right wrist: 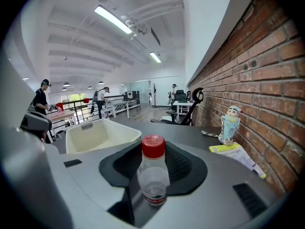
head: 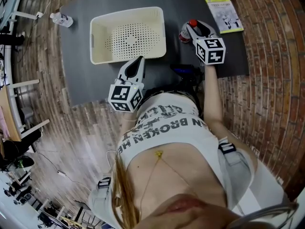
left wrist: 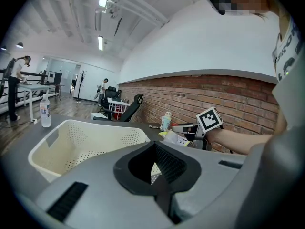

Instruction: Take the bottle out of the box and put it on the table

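On the dark table (head: 81,80), the right gripper (head: 194,30) is pinching the seemingly light, slippery bottle (right wrist: 153,175) mid-body, while the left gripper (head: 138,61) is hanging closed, empty.

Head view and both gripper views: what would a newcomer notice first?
A red-capped clear bottle stands upright, gripped in the right claw, right of the basket. The cream perforated basket sits empty on the dark table, the shut left claw at its near edge.

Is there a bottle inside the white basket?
No, the basket holds nothing; the red-capped bottle stands between the jaws of the right hand-held gripper.
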A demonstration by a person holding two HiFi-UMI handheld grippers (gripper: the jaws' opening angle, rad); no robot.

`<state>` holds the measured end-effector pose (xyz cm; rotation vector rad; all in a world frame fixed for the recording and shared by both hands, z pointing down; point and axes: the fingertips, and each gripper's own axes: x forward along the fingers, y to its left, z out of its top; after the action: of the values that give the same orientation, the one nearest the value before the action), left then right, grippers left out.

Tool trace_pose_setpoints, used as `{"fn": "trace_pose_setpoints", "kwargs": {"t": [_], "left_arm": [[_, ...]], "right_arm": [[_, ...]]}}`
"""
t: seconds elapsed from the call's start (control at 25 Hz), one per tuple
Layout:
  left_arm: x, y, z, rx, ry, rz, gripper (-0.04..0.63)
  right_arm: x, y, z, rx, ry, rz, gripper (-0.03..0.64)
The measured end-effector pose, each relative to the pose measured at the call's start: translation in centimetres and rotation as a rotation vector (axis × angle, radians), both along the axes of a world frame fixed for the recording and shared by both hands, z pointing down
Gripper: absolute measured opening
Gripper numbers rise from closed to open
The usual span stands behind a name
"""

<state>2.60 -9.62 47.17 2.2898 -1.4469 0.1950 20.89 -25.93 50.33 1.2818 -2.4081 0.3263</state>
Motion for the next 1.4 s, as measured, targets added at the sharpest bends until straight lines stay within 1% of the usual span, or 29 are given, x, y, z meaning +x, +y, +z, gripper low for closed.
{"fn": "trace_pose_setpoints", "kwargs": {"t": [0.24, 0.32, 0.48, 0.6, 0.76, 1.16, 1.2, 1.24, 1.32, 1.36, 1.4], "left_arm": [[-0.1, 0.1, -0.1, 0.004, 0.003, 0.0, 0.005], [-0.2, 0.1, -0.2, 0.005, 0.005, -0.001, 0.005], [-0.3, 0.1, -0.2, 0.008, 0.006, -0.005, 0.005], [-0.4, 0.0, -0.2, 0.012, 0.006, -0.008, 0.005], [-0.7, -0.1, -0.3, 0.011, 0.01, -0.006, 0.005], [-1.3, -0.1, -0.3, 0.014, 0.011, -0.004, 0.005], [-1.4, -0.1, -0.3, 0.016, 0.011, -0.004, 0.005], [-1.4, -0.2, -0.4, 0.018, 0.01, -0.004, 0.005], [-1.5, -0.3, -0.6, 0.023, 0.006, -0.004, 0.005], [-1.6, -0.3, -0.6, 0.026, 0.004, -0.004, 0.005], [-1.6, -0.4, -0.7, 0.03, 0.002, -0.003, 0.005]], "right_arm": [[-0.1, 0.2, 0.0, -0.013, -0.005, -0.002, 0.148], [0.0, 0.3, 0.0, -0.017, -0.005, 0.003, 0.183], [0.2, 0.8, -0.5, -0.02, -0.036, 0.014, 0.21], [0.5, 1.4, -0.6, -0.024, -0.049, 0.012, 0.213], [0.6, 2.0, -0.6, -0.028, -0.022, 0.012, 0.213], [1.2, 3.0, -0.6, -0.048, 0.007, 0.031, 0.212], [1.5, 3.2, -0.8, -0.043, 0.015, 0.035, 0.208], [1.7, 3.4, -1.0, -0.036, 0.022, 0.038, 0.181], [1.8, 3.9, -1.4, -0.026, 0.022, 0.026, 0.088], [1.5, 4.3, -1.5, -0.025, 0.018, 0.008, 0.054], [1.0, 4.6, -1.6, -0.025, 0.015, -0.016, 0.038]]}}
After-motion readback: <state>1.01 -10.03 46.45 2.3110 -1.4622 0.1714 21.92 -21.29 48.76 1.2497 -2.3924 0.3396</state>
